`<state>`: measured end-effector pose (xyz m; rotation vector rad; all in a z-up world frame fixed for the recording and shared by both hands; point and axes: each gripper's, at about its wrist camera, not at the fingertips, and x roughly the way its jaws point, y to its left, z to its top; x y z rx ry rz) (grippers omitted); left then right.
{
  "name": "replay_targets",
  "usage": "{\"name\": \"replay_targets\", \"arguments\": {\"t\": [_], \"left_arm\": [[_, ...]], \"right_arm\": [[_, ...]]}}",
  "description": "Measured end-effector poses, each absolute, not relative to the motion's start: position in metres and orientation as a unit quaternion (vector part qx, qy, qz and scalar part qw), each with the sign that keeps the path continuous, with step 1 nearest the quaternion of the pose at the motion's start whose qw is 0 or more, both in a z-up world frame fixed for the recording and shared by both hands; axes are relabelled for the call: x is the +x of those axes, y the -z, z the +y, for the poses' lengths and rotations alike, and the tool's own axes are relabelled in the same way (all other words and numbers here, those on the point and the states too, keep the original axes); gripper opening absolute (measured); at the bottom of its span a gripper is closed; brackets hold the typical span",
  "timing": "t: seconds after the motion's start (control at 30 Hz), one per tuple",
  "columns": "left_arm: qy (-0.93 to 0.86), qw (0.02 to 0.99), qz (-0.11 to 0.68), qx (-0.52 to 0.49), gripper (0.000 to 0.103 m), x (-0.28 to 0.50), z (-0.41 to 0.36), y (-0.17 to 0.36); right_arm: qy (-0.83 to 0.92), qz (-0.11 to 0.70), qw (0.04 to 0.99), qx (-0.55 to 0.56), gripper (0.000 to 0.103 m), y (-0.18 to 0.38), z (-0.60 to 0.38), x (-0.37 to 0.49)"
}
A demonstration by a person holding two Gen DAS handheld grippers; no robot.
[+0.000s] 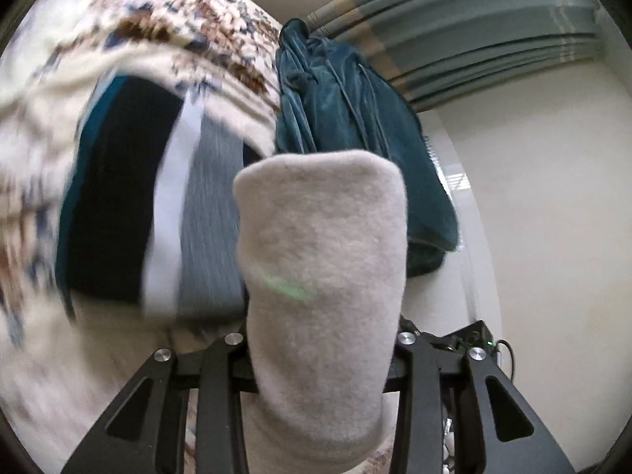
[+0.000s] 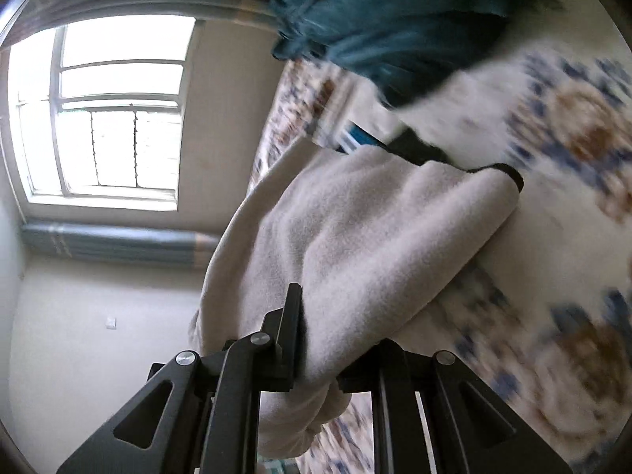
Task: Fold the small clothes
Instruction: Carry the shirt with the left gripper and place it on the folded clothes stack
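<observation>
A pale grey fuzzy sock (image 1: 324, 276) stands up between the fingers of my left gripper (image 1: 322, 339), which is shut on it; its rounded end points away from the camera. In the right wrist view the same sock (image 2: 355, 245) stretches from my right gripper (image 2: 320, 359), which is shut on its near end, across to a black fingertip (image 2: 511, 175) at its far end. The sock is held in the air above the floral bedspread (image 2: 572, 237).
A stack of folded clothes in black, teal, white and grey (image 1: 158, 217) lies on the floral bedspread (image 1: 98, 59). A teal velvet garment (image 1: 347, 126) lies beside it, also in the right wrist view (image 2: 395, 19). A window (image 2: 110, 110), curtains (image 1: 474, 39) and cream walls lie beyond.
</observation>
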<state>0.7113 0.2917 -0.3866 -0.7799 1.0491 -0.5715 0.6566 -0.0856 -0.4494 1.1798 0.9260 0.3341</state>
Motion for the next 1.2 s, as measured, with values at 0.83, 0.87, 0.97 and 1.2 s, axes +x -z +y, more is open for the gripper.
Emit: {"name": "replay_targets", "arguments": {"t": [0.83,0.87,0.97,1.2], "left_arm": [[0.164,0.738,0.55,-0.356,0.072,0.786,0.355,0.47],[0.162,0.753,0.533,-0.351,0.062,0.786,0.353,0.467],[0.162,0.783,0.515,-0.308,0.045,0.795,0.347,0.451],[0.151,0.784,0.537,-0.274,0.048,0.819,0.338,0.456]], "right_arm": [[-0.102,0.455,0.699,0.542,0.034,0.529,-0.025,0.765],[-0.102,0.455,0.707,0.531,0.009,0.526,-0.023,0.765],[-0.098,0.447,0.735,0.501,0.009,0.51,-0.021,0.757],[-0.077,0.47,0.728,0.494,0.011,0.514,-0.021,0.751]]}}
